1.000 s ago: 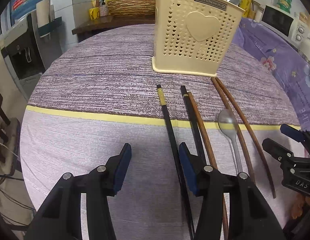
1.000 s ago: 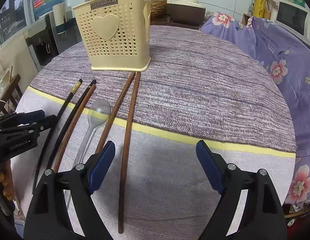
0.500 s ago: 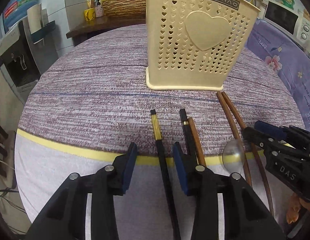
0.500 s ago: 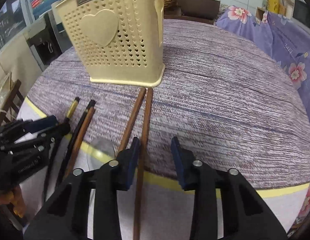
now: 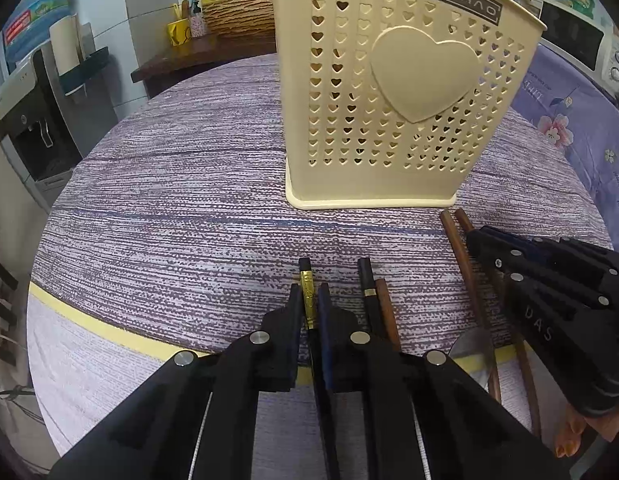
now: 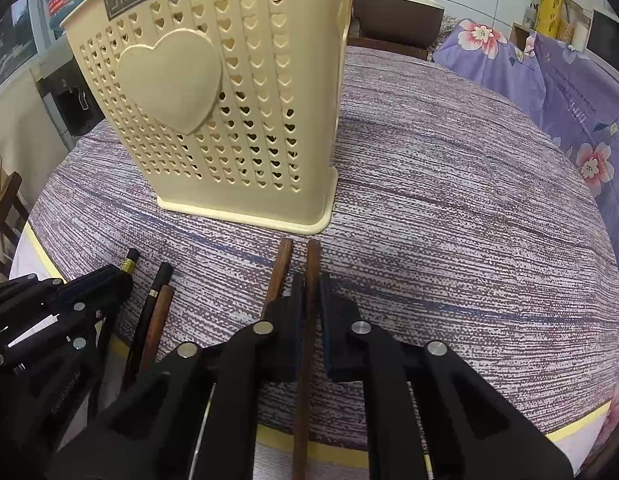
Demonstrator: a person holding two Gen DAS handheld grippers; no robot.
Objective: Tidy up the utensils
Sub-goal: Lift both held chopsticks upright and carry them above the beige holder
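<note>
Cloth-covered table (image 5: 169,208) bears holder (image 5: 389,120), chopsticks (image 6: 153,320), spoon (image 5: 471,346).

The holder (image 5: 393,92) looks like matt cream plastic, pierced with small hearts. The tablecloth (image 5: 181,208) is coarse woven cloth. The brown chopstick (image 6: 309,280) seems smooth, dark wood, and the black chopstick (image 5: 307,292) is glossy with a shiny gold band.

Both views are evenly and softly lit, with only faint shadows cast on the tablecloth (image 5: 181,208). Straight lines are bent by strong fisheye distortion, the corners are darkened, and the centre is rendered sharply.
</note>
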